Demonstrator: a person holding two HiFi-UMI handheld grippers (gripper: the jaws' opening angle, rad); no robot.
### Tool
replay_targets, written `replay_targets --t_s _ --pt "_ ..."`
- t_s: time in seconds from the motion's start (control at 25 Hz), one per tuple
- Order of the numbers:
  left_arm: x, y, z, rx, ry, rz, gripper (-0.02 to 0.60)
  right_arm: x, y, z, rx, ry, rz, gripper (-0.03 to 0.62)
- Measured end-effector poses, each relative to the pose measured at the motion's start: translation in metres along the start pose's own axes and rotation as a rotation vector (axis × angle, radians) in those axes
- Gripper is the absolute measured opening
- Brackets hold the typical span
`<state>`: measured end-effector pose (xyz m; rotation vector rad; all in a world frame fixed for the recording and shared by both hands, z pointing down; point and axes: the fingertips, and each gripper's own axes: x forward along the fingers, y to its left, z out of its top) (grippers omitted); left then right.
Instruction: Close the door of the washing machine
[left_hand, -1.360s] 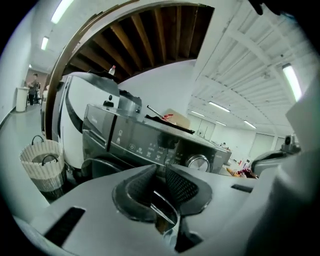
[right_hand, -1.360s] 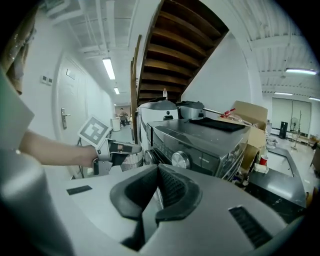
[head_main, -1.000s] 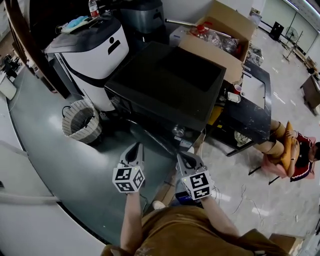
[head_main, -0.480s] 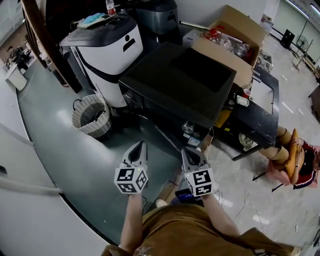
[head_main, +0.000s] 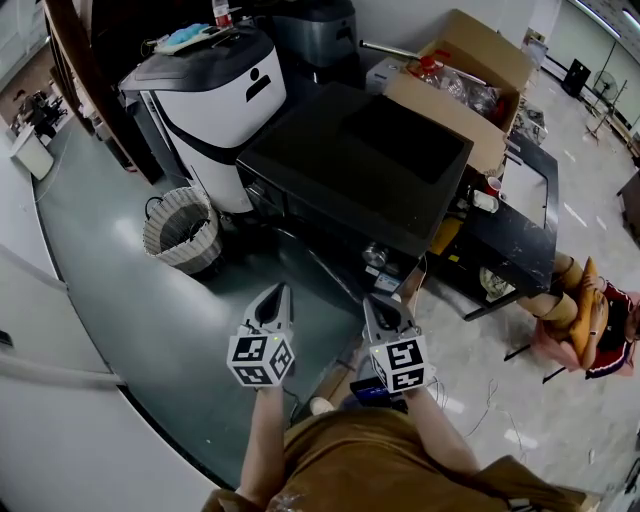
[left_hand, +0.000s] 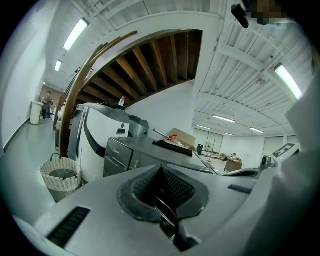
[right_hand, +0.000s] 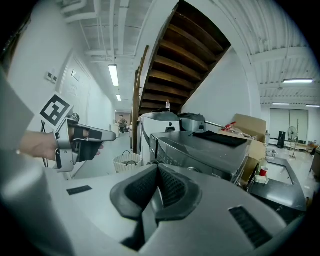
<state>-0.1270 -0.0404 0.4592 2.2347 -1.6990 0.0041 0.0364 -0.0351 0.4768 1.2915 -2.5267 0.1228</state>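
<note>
The washing machine (head_main: 360, 165) is a black box-shaped unit in the middle of the head view; its grey front with a row of controls (right_hand: 200, 155) shows in the right gripper view. From these views I cannot tell how its door stands. My left gripper (head_main: 277, 293) and right gripper (head_main: 376, 306) hang side by side in front of the machine's near face, apart from it. Both point at it and both are shut, with nothing between their jaws. The pads of the left gripper (left_hand: 161, 192) meet, and so do those of the right gripper (right_hand: 156, 192). The right gripper view also shows the left gripper (right_hand: 100, 135) at its left.
A woven basket (head_main: 182, 230) stands on the floor left of the washing machine, below a white and grey appliance (head_main: 205, 110). A cardboard box (head_main: 455, 80) sits behind it, with a low black table (head_main: 510, 220) to its right. A person (head_main: 590, 310) sits at far right.
The head view has shifted, so the machines sit further right in the picture. Both grippers stay shut and side by side; over the last half second nothing moved.
</note>
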Motion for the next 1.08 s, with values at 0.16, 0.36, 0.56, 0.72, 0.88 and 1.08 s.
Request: replay_targets --t_s 0.16,0.36,0.56,0.72,0.88,1.08 --pt "0.0019 0.0006 -0.0019 -0.006 0.002 -0.001 0.025 0.0013 -0.0001 -0.0015 -0.003 0.003 0.003 0.011" --pt "0.0040 -0.0011 -0.0030 -0.008 0.007 -0.002 0.025 0.0002 -0.0023 -0.0021 -0.001 0.005 0.004 0.011" --pt "0.0044 -0.0021 -0.0060 -0.014 0.007 -0.006 0.025 0.0009 -0.0006 -0.0046 -0.005 0.005 0.010 0.011" --pt "0.0038 -0.0029 -0.0047 -0.014 0.005 -0.005 0.025 0.0003 0.0012 -0.0042 -0.007 0.005 0.018 0.011" --pt "0.0036 -0.0036 -0.0034 -0.016 0.006 -0.003 0.025 -0.0006 0.0002 -0.0036 -0.008 0.008 0.020 0.011" --pt "0.0062 -0.0034 -0.0051 -0.019 0.010 -0.003 0.025 0.0002 -0.0011 -0.0040 -0.009 0.004 0.023 0.011"
